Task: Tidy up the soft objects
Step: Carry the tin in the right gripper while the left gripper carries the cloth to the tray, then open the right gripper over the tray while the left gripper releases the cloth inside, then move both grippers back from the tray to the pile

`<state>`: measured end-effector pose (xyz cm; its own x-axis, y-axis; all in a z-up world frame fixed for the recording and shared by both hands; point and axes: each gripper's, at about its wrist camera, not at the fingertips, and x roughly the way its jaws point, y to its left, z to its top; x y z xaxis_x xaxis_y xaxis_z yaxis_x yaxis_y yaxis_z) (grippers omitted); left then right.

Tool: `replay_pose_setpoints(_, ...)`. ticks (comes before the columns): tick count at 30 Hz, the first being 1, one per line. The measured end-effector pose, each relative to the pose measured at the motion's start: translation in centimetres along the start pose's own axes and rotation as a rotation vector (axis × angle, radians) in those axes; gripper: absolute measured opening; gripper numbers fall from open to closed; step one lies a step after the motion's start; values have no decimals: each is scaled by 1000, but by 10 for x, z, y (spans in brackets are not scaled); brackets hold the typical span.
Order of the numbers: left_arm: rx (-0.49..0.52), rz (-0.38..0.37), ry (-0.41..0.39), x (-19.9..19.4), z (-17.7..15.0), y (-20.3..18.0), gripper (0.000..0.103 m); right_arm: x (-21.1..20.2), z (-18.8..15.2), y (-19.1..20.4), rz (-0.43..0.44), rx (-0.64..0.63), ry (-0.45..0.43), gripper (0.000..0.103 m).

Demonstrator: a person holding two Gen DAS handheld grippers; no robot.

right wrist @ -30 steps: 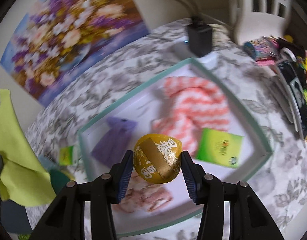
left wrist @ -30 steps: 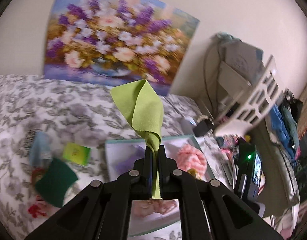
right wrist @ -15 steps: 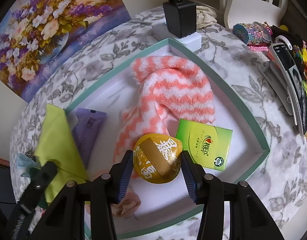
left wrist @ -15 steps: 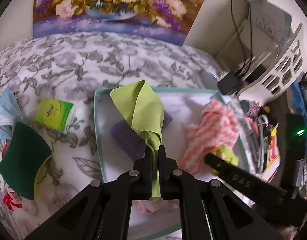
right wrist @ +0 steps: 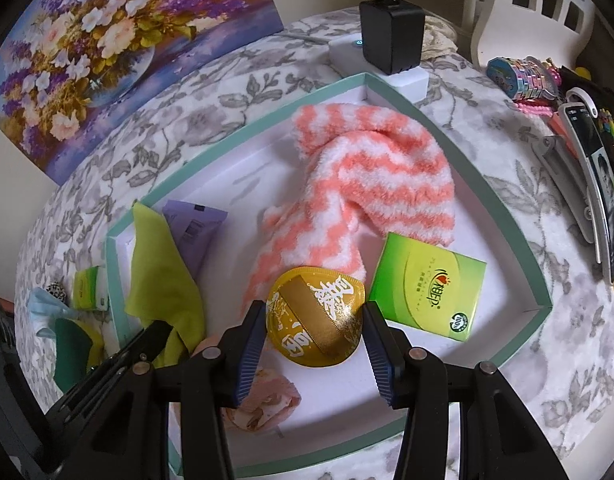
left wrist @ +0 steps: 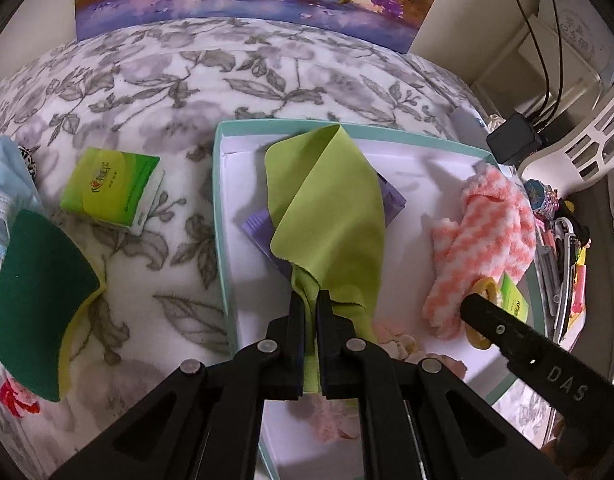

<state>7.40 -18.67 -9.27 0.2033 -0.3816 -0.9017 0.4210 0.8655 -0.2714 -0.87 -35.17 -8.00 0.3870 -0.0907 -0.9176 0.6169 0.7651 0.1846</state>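
a: soft items check. shallow white box with teal rim [right wrist: 541, 276] on the grey floral bedspread [left wrist: 155, 80] holds: fuzzy pink-and-white striped sock [right wrist: 379, 184], flat purple packet [right wrist: 193, 226], green tissue pack [right wrist: 429, 286], small pale pink floral fabric piece [right wrist: 267, 404].

b: outside the box?

a: second green tissue pack [left wrist: 113, 190], dark green scrub sponge with yellow backing [left wrist: 37, 304], light blue face mask [left wrist: 3, 176], all on the bedspread left of the box.

b: grippers?

a: both pitched steeply down over the box. left gripper [left wrist: 311, 308] jaws together, pinching the bunched corner of the lime green microfibre cloth [left wrist: 331, 216]. cloth fans out ahead of the tips, draped over the purple packet inside the box's left part.

b: right?

a: right gripper [right wrist: 313, 332] jaws partly apart, blue ribbed pads clamped on both sides of the round gold satin pouch with white characters [right wrist: 315, 320]. pouch sits between the tips, over the box floor just beside the sock and the green tissue pack. contact with the floor: cannot tell.
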Motion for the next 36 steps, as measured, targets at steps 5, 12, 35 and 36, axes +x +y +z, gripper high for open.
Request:
replay_pose_setpoints(5,44,35,-27,-21,9,-9,34,-2,0,4,17,-14,2,53)
replay_pose_setpoints(12,14,28,-65,-51,20,-5,67,-15,2,6,24,-22,-25,65)
replay_pose_setpoints(35,-151,304,13,-41,15,59,99,-8,-3,4,-29,-38,-9,103)
replay_pose_setpoints(36,-154,311,17,-41,14,60,99,-8,-3,4,-27,-43,-12,103)
